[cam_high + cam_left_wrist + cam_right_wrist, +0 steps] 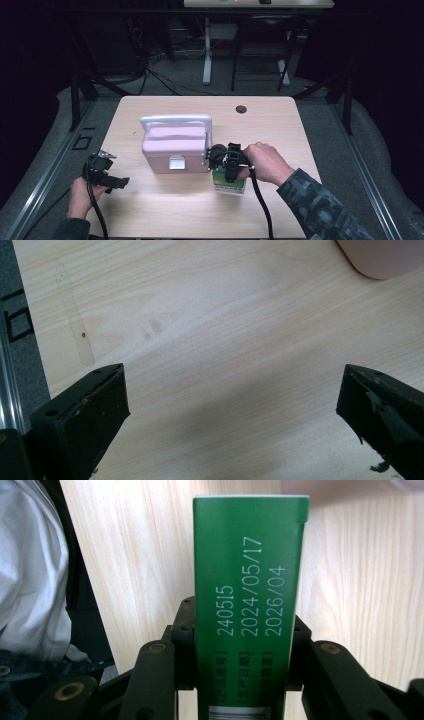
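Resting flat, worktop (165, 210): its bare wood carries everything within reach of both hands.
Pink case (175, 147): sits at the centre, lid shut and white handle up, latch facing six o'clock; judged to be where the carton belongs.
Green carton (229, 181): at four o'clock of the case, just beside its corner, gripped by its narrow sides so the printed dates face the right gripper view.
Right claw (245, 650): clamped on the carton, jaws pressing both flanks.
Left claw (232, 405): at eight o'clock of the case, jaws spread with nothing between them, likely free to work the latch.
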{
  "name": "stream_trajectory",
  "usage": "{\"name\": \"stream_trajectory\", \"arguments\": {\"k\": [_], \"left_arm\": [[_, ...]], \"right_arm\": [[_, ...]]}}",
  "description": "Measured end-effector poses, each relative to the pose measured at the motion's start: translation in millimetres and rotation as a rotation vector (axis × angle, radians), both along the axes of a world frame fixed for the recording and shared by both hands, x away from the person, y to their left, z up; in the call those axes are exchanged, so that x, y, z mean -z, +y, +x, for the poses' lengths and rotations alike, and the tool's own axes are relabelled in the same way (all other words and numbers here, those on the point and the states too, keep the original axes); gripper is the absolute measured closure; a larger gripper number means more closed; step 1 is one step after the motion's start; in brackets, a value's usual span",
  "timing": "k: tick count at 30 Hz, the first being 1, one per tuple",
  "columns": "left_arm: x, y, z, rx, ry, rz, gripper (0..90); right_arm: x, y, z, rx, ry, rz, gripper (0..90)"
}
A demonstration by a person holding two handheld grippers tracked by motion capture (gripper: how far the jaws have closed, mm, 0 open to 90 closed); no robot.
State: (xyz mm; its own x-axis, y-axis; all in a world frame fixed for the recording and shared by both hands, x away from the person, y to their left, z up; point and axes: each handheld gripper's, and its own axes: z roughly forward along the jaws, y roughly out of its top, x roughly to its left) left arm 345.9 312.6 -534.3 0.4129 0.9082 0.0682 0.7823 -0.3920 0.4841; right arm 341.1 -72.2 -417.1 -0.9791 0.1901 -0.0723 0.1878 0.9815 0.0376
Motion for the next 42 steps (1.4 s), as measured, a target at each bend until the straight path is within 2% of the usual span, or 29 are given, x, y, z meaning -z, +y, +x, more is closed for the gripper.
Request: {"name": "stream_trajectory", "arguments": {"k": [9, 16, 17, 18, 22, 31, 42], "left_arm": [[0.3, 0.4, -0.1, 0.0, 0.001, 0.0, 0.4], [1.2, -0.9, 0.0, -0.002, -0.002, 0.0, 0.4], [1.2, -0.9, 0.0, -0.002, -0.002, 0.0, 0.4], [1.0, -0.9, 0.1, 0.003, 0.003, 0.001, 0.4], [1.1, -0.9, -0.1, 0.002, 0.004, 0.002, 0.4], [1.1, -1.1, -0.2, 0.004, 0.009, 0.004, 0.4], [1.2, -1.0, -0.3, 0.005, 0.01, 0.004, 0.4]], "right_arm": [[-4.5, -24.3, 3.6, 0.053, -0.006, 0.008, 62.2], [-6.1, -61.1, 7.2, 0.133, -0.012, -0.006, 62.3], [-6.1, -61.1, 7.2, 0.133, -0.012, -0.006, 62.3], [-5.9, -70.4, 8.7, 0.154, -0.01, -0.007, 62.2], [-6.1, -84.2, 12.3, 0.191, -0.011, -0.008, 62.3], [-12.3, -123.1, 33.2, 0.298, -0.013, -0.01, 62.3], [-11.7, -150.9, 55.0, 0.393, -0.006, -0.011, 62.3]]}}
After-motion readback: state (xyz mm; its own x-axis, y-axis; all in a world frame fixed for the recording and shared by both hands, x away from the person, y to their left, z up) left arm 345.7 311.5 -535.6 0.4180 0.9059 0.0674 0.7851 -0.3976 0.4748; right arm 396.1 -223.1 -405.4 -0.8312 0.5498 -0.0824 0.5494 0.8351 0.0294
